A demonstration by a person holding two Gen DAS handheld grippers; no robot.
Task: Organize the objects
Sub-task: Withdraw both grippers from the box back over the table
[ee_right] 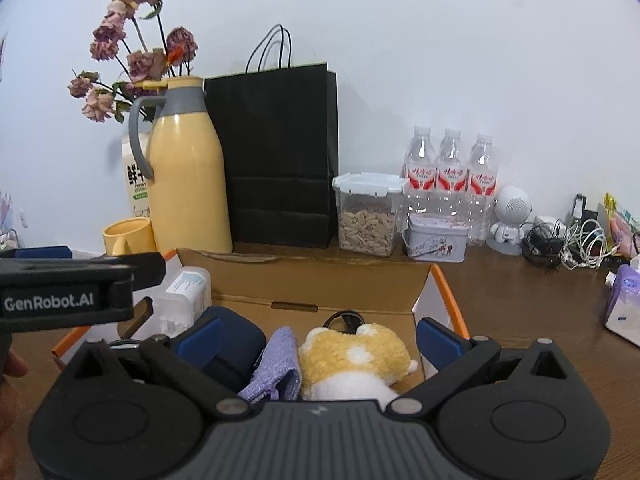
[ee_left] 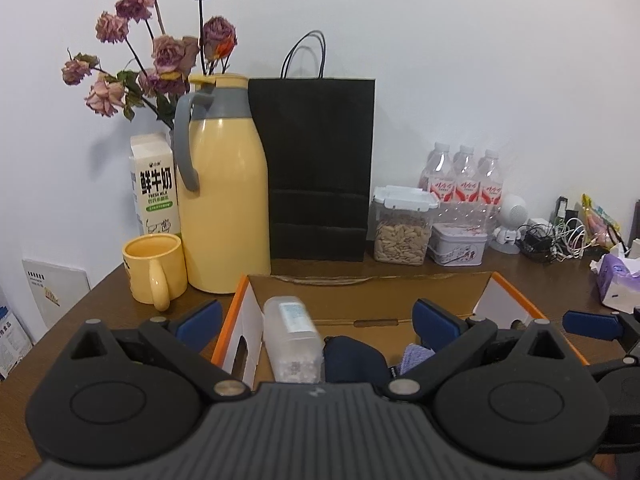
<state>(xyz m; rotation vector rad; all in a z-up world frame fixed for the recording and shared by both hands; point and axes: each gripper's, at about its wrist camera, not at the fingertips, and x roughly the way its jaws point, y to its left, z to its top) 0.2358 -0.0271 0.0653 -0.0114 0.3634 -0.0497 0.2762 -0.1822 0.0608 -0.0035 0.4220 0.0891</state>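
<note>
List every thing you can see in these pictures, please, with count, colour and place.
cardboard box: 1, brown, orange edges, front, open
plush toy: 1, yellow-white, in box
cloth: 1, purple, in box
plastic container: 1, clear, box left
thermos: 1, yellow, back left
mug: 1, yellow, beside thermos
milk carton: 1, white
paper bag: 1, black
dried roses: pink
seed jar: 1, clear
tin: 1, white
water bottles: 3
left gripper: open
right gripper: open
</note>
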